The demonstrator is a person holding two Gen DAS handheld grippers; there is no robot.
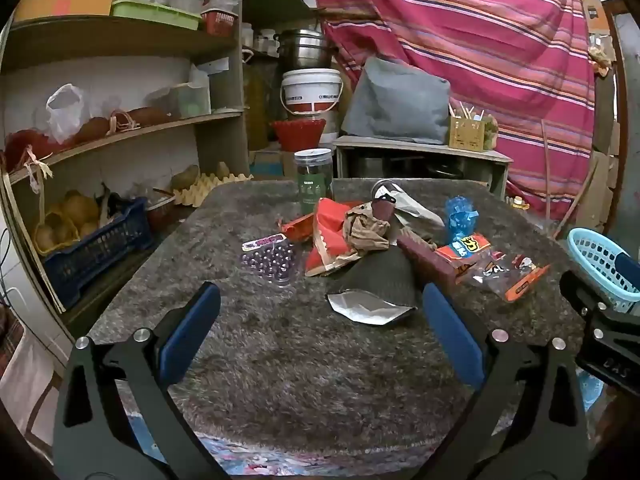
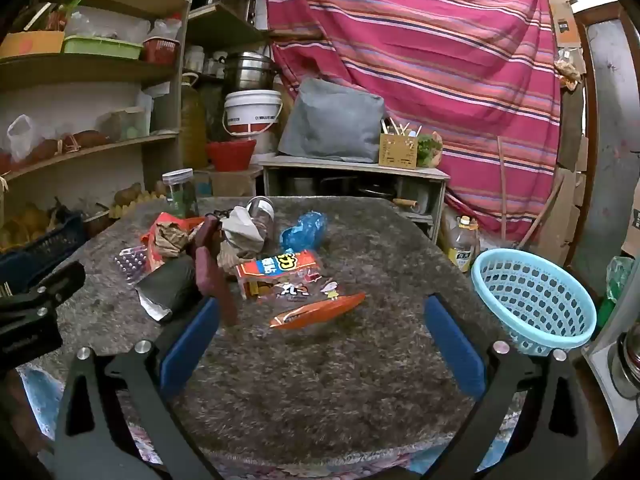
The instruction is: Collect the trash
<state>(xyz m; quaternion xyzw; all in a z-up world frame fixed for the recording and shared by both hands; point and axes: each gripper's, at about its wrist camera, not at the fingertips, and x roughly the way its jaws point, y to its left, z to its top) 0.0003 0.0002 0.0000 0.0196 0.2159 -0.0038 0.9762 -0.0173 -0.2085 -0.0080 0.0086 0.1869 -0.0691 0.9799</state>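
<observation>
- Right wrist view: the shaggy table (image 2: 320, 360) is seen with its litter uncollected, so the task is judged barely begun.
- The blue basket (image 2: 532, 300), at the table's right edge, appears empty.
- The trash pile (image 2: 240, 248) is heaped mid-table, with an orange snack bag (image 2: 296, 280) nearest.
- The right gripper (image 2: 320, 344) and left gripper (image 1: 320, 332) are held spread wide, nothing gripped.

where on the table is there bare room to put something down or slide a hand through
Free: the near strip of grey rug between both open tools, and the patch between the orange snack bag and blue basket. Crowded: the far-left pile around the red bag, bead tray and green jar.
</observation>
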